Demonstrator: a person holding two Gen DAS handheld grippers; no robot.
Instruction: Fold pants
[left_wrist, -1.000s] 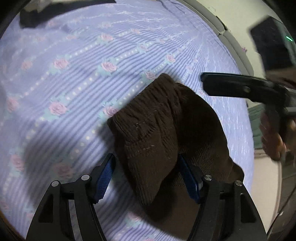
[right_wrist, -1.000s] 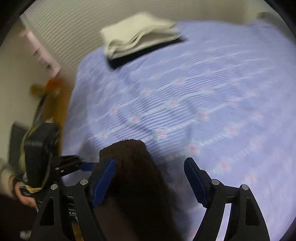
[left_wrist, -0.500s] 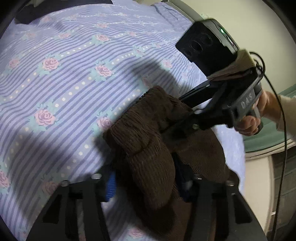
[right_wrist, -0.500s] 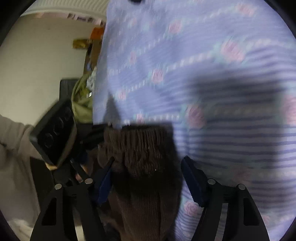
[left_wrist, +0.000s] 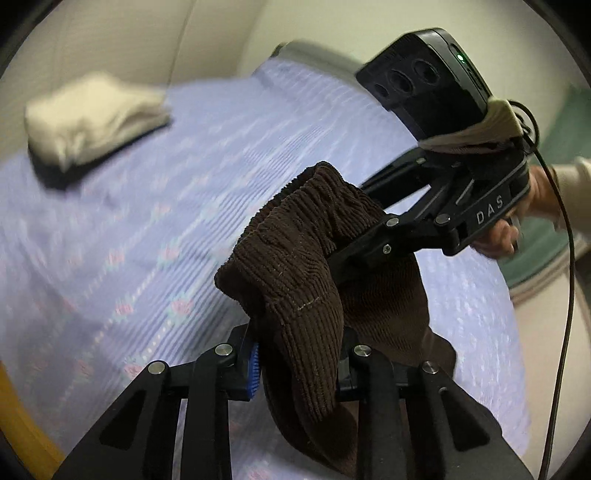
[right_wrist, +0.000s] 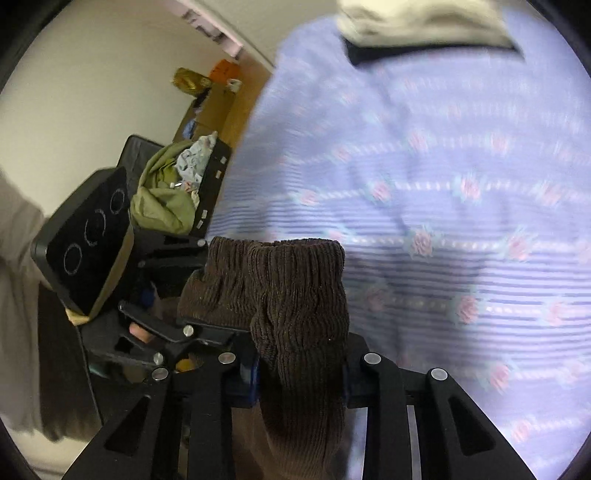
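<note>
The brown corduroy pants hang bunched above the lilac flowered bed cover. My left gripper is shut on one part of their gathered waistband. My right gripper is shut on the waistband beside it. In the left wrist view the right gripper reaches in from the right and clamps the same fabric. In the right wrist view the left gripper shows at the left, close against the pants. The lower part of the pants is hidden below both grippers.
A folded cream cloth on a dark one lies at the far end of the bed. A black bin with green and pale clothes stands beside the bed. A wooden edge borders the bed at lower left.
Both grippers have closed on the pants' waistband and lifted it off the bed cover. The right gripper moved in next to the left one.
</note>
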